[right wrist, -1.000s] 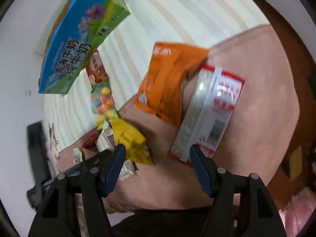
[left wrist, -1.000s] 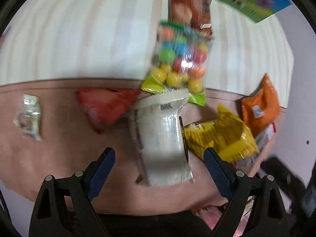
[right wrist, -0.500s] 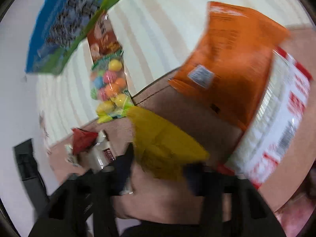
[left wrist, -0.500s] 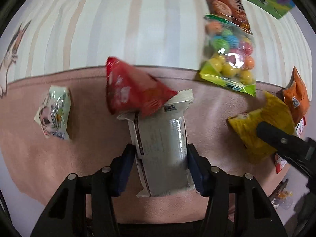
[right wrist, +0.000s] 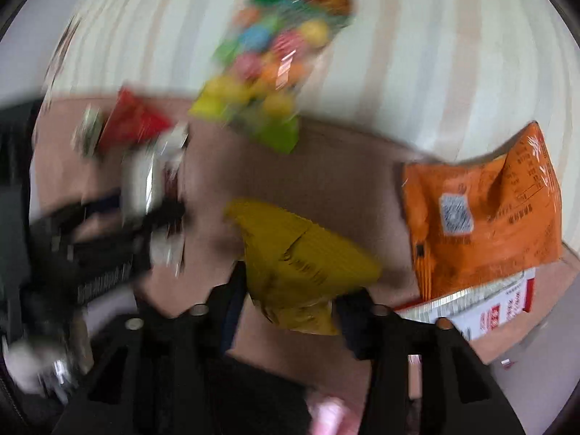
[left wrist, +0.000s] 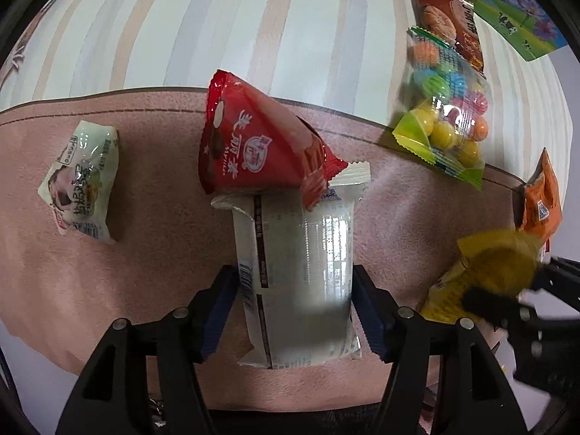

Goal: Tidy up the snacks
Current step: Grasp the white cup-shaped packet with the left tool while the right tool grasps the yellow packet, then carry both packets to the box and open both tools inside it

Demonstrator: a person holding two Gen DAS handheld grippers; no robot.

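Observation:
In the left wrist view my left gripper (left wrist: 295,308) is shut on a white snack packet (left wrist: 297,279) lying on the pink cloth (left wrist: 152,253). A red triangular packet (left wrist: 261,152) overlaps the white packet's far end. In the blurred right wrist view my right gripper (right wrist: 290,301) is shut on a yellow snack bag (right wrist: 297,257). That yellow bag (left wrist: 485,272) and the right gripper also show at the right of the left wrist view.
A small green-white packet (left wrist: 83,181) lies at the left. A bag of coloured candy balls (left wrist: 446,108), a brown biscuit packet (left wrist: 449,25) and a blue-green milk carton (left wrist: 507,0) lie on the striped sheet. An orange bag (right wrist: 482,210) rests on a red-white packet (right wrist: 482,308).
My left gripper closed on the white packet, which had lain between open fingers. My right gripper swung from the orange bag to the yellow bag and closed on it.

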